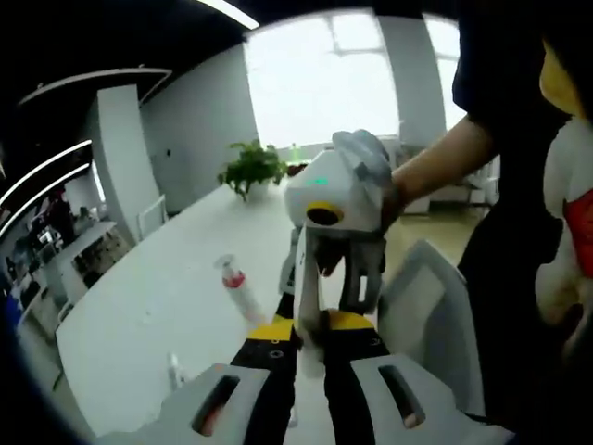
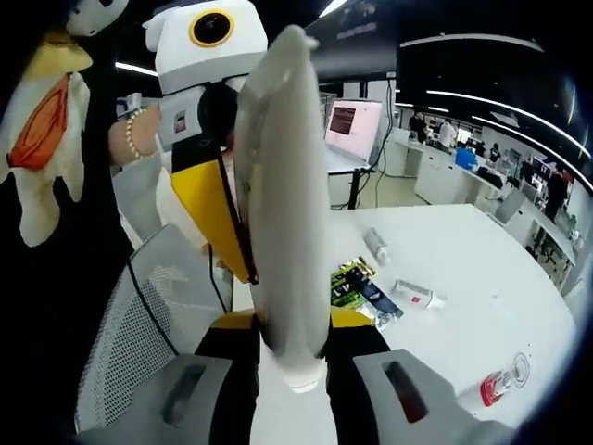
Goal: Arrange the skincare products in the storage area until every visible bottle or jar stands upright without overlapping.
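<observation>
A white squeeze tube [image 2: 283,204] is held in the air between both grippers, above the table edge. My right gripper [image 2: 295,320] is shut on its lower end in the right gripper view. My left gripper [image 1: 312,324] is shut on the same tube [image 1: 310,338], which shows as a white strip between its yellow-tipped jaws. The right gripper [image 1: 329,295], held by a hand, reaches down toward it from above. The left gripper [image 2: 236,232] rises behind the tube, with one jaw hidden. A red-capped bottle [image 1: 236,286] lies on the white table [image 1: 157,306].
On the table [image 2: 463,241] lie a small clear bottle [image 2: 375,246], a white tube with a red label [image 2: 417,295], dark sachets [image 2: 357,283] and a red-capped bottle [image 2: 496,385]. A mesh chair [image 2: 139,315] stands close by. A potted plant [image 1: 252,167] sits at the far end.
</observation>
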Available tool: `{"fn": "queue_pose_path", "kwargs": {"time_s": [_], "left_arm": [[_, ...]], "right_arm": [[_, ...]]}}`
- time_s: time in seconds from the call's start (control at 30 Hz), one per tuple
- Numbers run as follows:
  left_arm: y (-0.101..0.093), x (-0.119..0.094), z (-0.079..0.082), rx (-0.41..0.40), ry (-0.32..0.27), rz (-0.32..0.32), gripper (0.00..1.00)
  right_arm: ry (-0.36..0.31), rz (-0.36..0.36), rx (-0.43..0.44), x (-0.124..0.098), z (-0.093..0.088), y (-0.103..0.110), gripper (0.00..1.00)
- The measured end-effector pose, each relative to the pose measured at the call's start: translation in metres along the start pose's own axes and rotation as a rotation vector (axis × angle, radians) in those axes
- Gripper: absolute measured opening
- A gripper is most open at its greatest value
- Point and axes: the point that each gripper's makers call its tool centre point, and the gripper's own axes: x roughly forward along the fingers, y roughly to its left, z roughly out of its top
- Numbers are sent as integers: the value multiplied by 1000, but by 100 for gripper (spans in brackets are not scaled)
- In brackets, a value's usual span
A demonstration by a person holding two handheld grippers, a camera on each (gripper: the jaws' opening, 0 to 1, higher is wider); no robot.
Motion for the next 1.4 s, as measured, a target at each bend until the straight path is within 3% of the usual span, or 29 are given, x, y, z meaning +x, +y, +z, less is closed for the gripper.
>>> {"fn": "queue_pose_path", "kwargs": {"time_s": [0.13, 0.53, 0.77, 1.13, 1.4], "left_arm": [[2, 8, -6, -7, 4, -11, 10], [11, 37, -37, -38, 21, -31, 10], [13, 49, -56, -59, 42, -36, 11], [24, 62, -71, -60, 43, -34, 11], [38, 75, -78, -55, 43, -43, 11]], "right_arm": [[39, -13, 29, 3, -15, -4, 28], [97, -80, 170, 0, -58, -17, 45], [104, -109, 208, -2, -67, -20, 55], [118, -133, 251, -7, -81, -24, 58], [107, -214, 314, -21, -95, -37, 67]]}}
